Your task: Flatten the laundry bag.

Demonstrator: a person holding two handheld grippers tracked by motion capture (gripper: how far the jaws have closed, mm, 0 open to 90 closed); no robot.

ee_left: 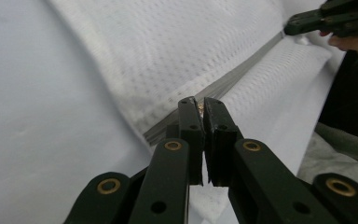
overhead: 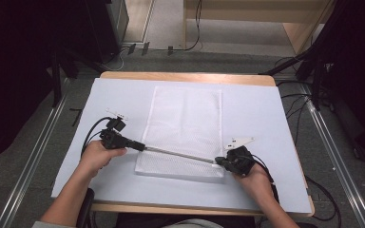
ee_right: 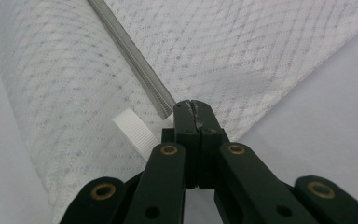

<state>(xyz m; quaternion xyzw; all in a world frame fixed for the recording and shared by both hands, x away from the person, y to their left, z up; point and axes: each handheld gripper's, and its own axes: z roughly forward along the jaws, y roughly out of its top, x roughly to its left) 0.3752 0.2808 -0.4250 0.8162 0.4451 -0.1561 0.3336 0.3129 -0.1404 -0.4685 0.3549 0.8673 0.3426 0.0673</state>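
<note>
Bare sheet (overhead: 261,114) lies open along the frame's left, right and top edges. The mesh bag (overhead: 185,118) fills the centre; its zipper (overhead: 180,153) runs across lower centre between both grippers.

Mesh bag (overhead: 185,128) lies flat at the middle of the table (overhead: 261,114). Zipper (overhead: 178,153) runs across the bag's near end. Left gripper (overhead: 140,146) at the bag's near-left edge, on the zipper's left end; right gripper (overhead: 218,163) at the bag's near-right corner, on the zipper's right end.
</note>
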